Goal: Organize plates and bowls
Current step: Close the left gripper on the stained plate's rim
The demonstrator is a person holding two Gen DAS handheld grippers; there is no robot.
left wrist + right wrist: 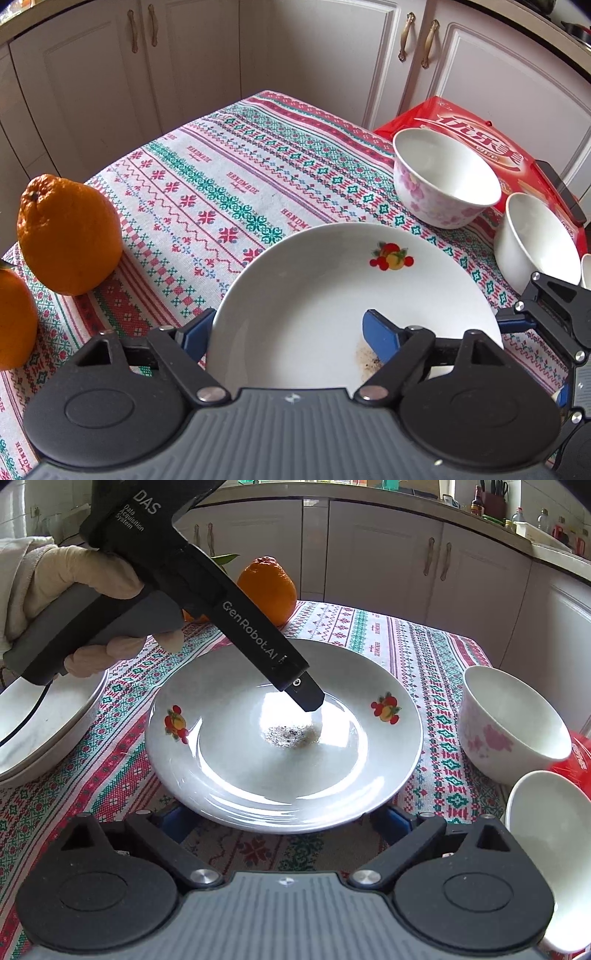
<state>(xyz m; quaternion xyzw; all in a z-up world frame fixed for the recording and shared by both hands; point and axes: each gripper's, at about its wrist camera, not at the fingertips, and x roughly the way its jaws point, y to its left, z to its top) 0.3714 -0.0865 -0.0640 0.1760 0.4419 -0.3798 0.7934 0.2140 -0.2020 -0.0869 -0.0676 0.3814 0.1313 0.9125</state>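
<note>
The white plate sits mid-table on the patterned cloth. The left gripper straddles its near rim, jaws apart, not yet pinching; the right gripper waits released. Closing squarely on the rim should prevent slipping.

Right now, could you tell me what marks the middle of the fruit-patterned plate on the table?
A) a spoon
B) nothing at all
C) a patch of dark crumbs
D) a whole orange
C: a patch of dark crumbs sits in the well of the plate, while the orange stands behind it on the tablecloth.
</note>
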